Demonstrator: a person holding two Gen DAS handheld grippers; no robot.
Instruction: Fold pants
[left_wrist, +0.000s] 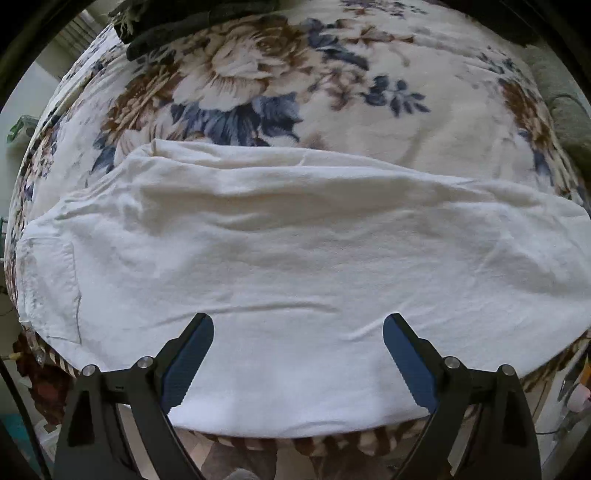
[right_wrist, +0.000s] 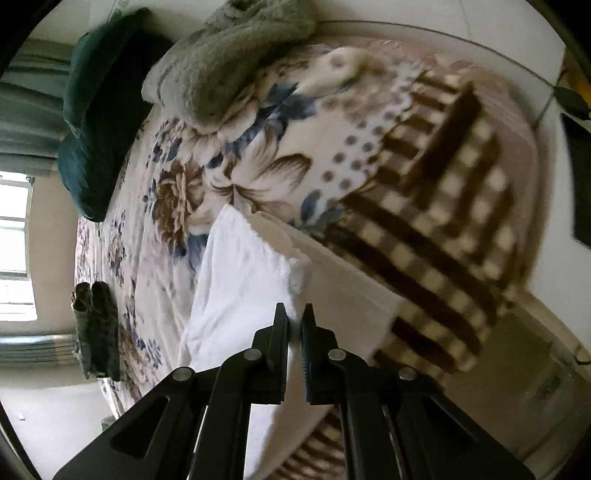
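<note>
Two black hand-held grippers are working over a bed covered by a cream floral blanket (left_wrist: 258, 74) with brown and blue flowers. White cotton pants (left_wrist: 295, 251) are lying folded lengthwise across it, stretching from nine o'clock to three o'clock in the left wrist view. Pointing down, the left gripper (left_wrist: 298, 325) is hovering above them with jaws spread wide, holding nothing. At six o'clock in its own view, the right gripper (right_wrist: 294, 314) is pinching the pants' edge, jaws nearly together.
</note>
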